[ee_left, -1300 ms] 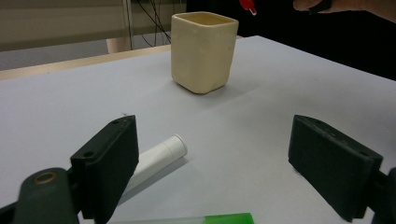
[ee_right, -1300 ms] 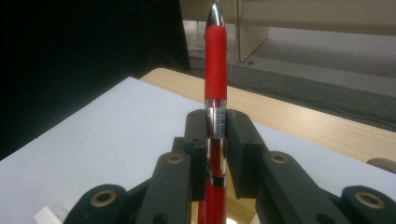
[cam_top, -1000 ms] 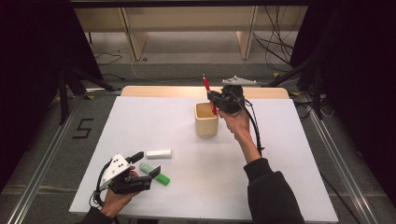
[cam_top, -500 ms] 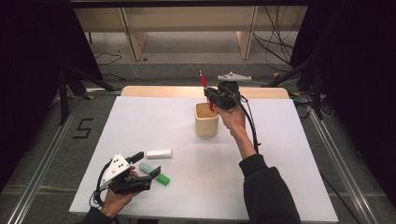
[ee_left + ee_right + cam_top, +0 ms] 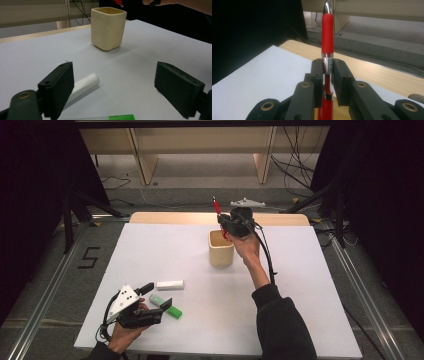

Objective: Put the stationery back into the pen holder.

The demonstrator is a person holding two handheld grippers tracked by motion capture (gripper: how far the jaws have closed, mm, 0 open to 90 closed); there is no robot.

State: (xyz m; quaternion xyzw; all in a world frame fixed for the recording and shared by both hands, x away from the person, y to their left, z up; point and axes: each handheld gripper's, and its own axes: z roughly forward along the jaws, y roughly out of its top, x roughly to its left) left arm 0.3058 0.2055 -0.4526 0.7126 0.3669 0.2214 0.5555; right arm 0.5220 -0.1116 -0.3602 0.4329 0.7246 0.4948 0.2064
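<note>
My right gripper point(image 5: 225, 227) is shut on a red pen point(image 5: 216, 208), held raised over the far side of the cream square cup point(image 5: 221, 248). The right gripper view has the red pen point(image 5: 327, 37) clamped between both pads, its silver tip pointing up and away. My left gripper point(image 5: 157, 295) rests near the table's front left, jaws open and holding nothing. Ahead of it lie a white cylinder point(image 5: 170, 285) and a green marker point(image 5: 167, 307). The left gripper view looks past the white cylinder point(image 5: 85, 83) and the green marker point(image 5: 117, 117) toward the cup point(image 5: 108, 27).
The white tabletop point(image 5: 300, 285) reaches a wooden strip point(image 5: 175, 217) along its far edge. Beyond are the floor, cables and shelf legs. Dark curtains flank both sides.
The right hand has tilted the red pen more upright and shifted slightly left above the cup. The left gripper has stayed put.
</note>
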